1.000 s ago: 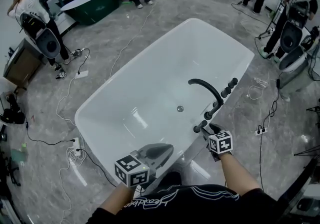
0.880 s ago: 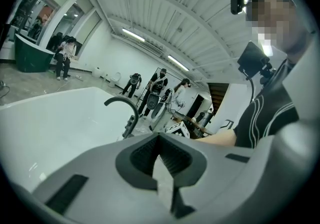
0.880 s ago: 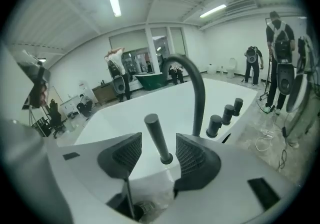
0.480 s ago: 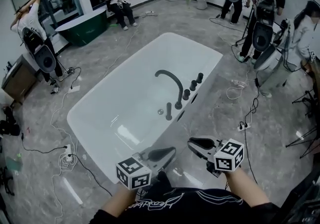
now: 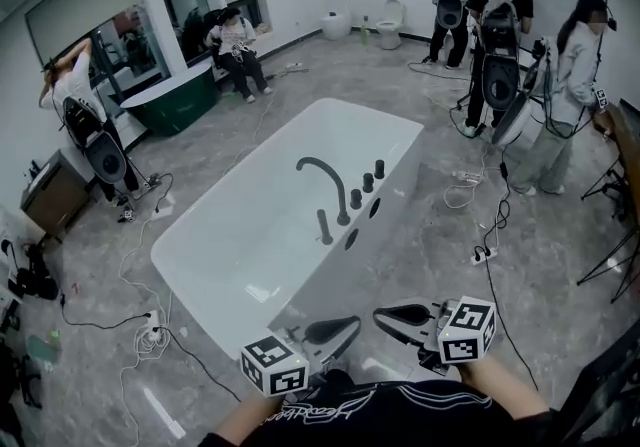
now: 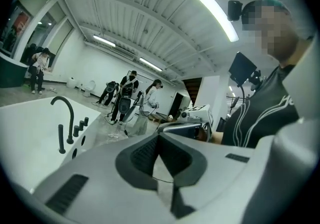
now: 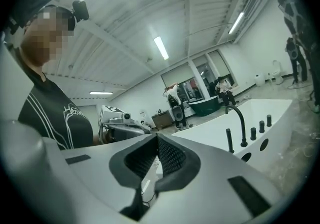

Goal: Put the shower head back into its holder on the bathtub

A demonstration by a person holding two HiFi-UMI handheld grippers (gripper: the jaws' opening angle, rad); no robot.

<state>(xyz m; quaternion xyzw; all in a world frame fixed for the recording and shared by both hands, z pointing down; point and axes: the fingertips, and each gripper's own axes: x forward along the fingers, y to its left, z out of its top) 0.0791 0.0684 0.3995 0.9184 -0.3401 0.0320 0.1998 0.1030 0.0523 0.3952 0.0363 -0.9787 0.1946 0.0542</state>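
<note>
The white bathtub [image 5: 235, 255] lies ahead of me in the head view. Its black shower head [image 5: 323, 226] stands upright on the near rim beside the curved black spout [image 5: 325, 180] and three knobs [image 5: 368, 180]. My left gripper [image 5: 352, 323] and right gripper [image 5: 380, 315] hang low, close to my chest and well short of the tub, tips facing each other. Both are shut with nothing between the jaws. In the left gripper view the left gripper [image 6: 159, 140] is shut, the shower head [image 6: 61, 139] far off. In the right gripper view the right gripper [image 7: 156, 140] is shut, the shower head [image 7: 229, 140] beyond.
Several people with equipment stand at the back right [image 5: 500, 35], and others are at the left by a dark green tub [image 5: 175, 100]. Cables [image 5: 490, 235] and a power strip [image 5: 150, 320] lie on the grey floor around the tub.
Both grippers have drawn back from the tub's rim toward my chest. The right gripper has left the shower head in its place and its jaws have gone shut. The view has lifted.
</note>
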